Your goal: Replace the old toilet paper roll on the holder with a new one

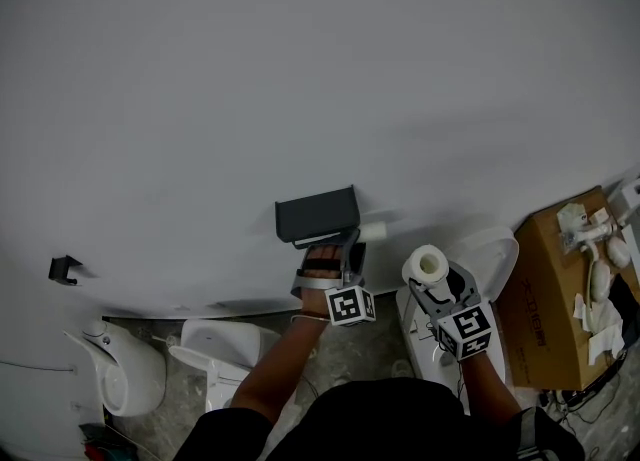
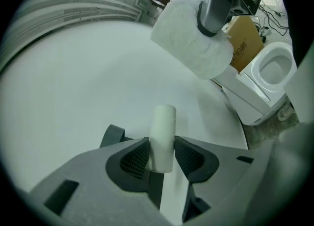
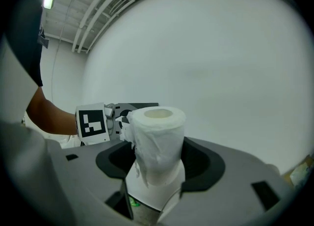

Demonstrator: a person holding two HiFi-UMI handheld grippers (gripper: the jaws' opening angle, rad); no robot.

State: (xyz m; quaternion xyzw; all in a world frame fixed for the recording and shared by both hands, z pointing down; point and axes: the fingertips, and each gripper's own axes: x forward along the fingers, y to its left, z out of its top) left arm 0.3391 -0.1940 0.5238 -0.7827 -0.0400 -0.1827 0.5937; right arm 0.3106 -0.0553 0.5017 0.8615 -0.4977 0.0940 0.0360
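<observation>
Left hand-held gripper (image 2: 161, 155) is closed on the bare cardboard core (image 2: 163, 129), just beside the wall holder (image 1: 317, 215). Right hand-held gripper (image 3: 159, 165) clamps the full new roll (image 3: 158, 139) upright, near the holder.

Assessment: old core appears freed. The next move calls for discarding it and aligning the roll's bore with the holder.

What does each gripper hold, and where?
The left gripper holds an empty cardboard tube near one end; the right gripper holds a full paper roll by its sides.
</observation>
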